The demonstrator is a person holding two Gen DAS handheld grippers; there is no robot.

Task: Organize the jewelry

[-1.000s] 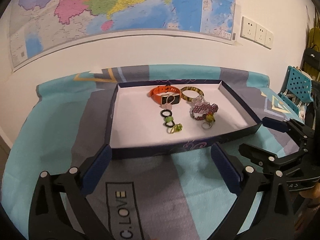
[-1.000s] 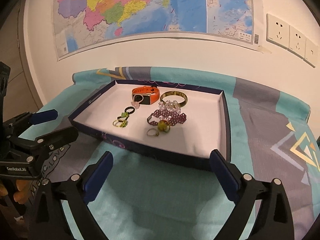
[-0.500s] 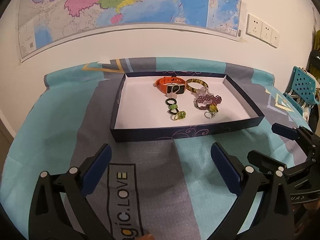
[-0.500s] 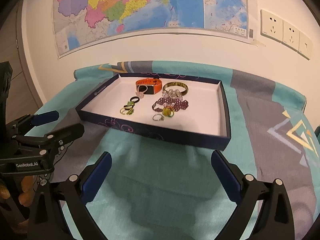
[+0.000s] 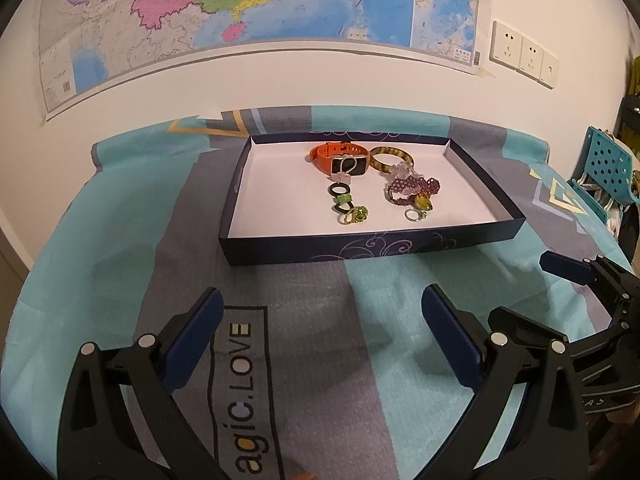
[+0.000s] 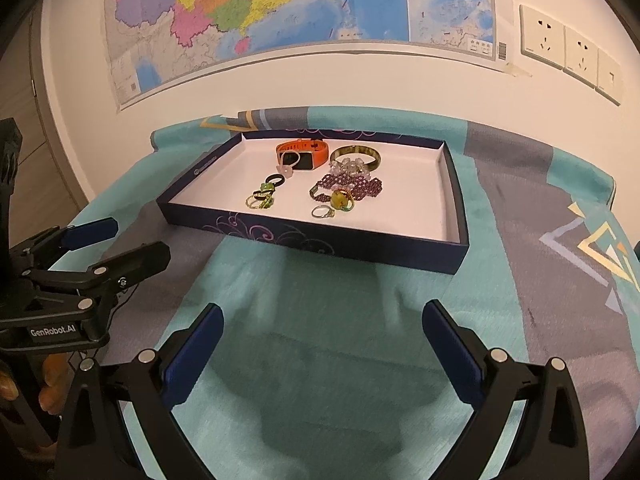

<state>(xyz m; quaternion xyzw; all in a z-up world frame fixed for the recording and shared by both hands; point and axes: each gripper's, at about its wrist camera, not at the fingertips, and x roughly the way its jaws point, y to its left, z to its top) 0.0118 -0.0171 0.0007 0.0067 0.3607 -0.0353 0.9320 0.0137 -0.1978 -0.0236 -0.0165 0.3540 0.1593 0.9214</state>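
A dark blue shallow tray (image 5: 376, 249) (image 6: 312, 240) with a white floor sits on the cloth-covered table. Inside lie an orange-strapped watch (image 5: 338, 158) (image 6: 302, 153), a mottled bangle (image 5: 390, 157) (image 6: 355, 156), a purple bead bracelet (image 5: 414, 188) (image 6: 348, 189), a silver ring (image 5: 412, 214) (image 6: 322, 211), and several small green and black rings (image 5: 346, 204) (image 6: 266, 194). My left gripper (image 5: 320, 340) is open and empty, held back from the tray's near wall. My right gripper (image 6: 322, 354) is likewise open and empty, to the tray's right front.
A teal and grey patterned cloth (image 5: 280, 360) covers the table. A wall map (image 5: 240, 12) and wall sockets (image 6: 568, 48) are behind. A teal perforated chair (image 5: 604, 164) stands at the right. Fingers of a hand (image 6: 48, 384) show under the left gripper.
Both grippers have pulled back from the tray, which now looks smaller and farther. The jewelry in the tray has not moved. Both stay open.
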